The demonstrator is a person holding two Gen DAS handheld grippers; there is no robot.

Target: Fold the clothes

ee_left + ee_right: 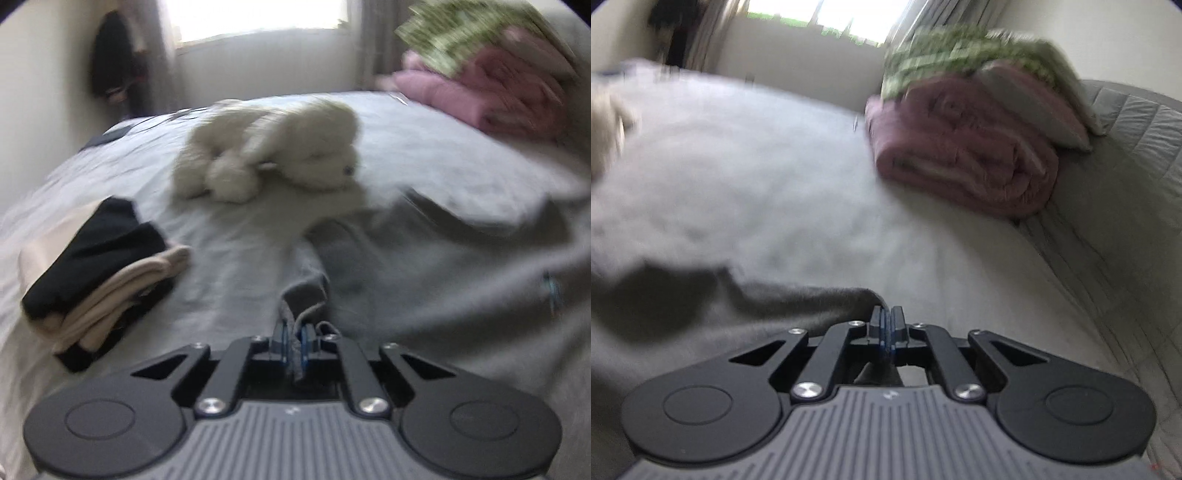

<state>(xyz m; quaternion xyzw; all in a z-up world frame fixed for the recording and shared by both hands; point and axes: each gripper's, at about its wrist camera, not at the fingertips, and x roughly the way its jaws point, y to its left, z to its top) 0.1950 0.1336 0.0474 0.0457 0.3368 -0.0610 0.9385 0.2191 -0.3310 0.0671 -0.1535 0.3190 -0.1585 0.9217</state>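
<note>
Both tools, left (293,334) and right (886,321), are clamping the grey garment (424,280), unfolded; folded stack (99,273) lying left.

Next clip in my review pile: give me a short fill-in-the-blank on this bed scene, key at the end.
1. The left gripper is shut on an edge of the ____ garment.
2. The cream-coloured stuffed toy lies on the ____.
3. On top of the pink blanket rests a folded ____ patterned cloth.
4. The folded pile beside the left gripper is beige and ____.

Missing words: grey; bed; green; black
</note>
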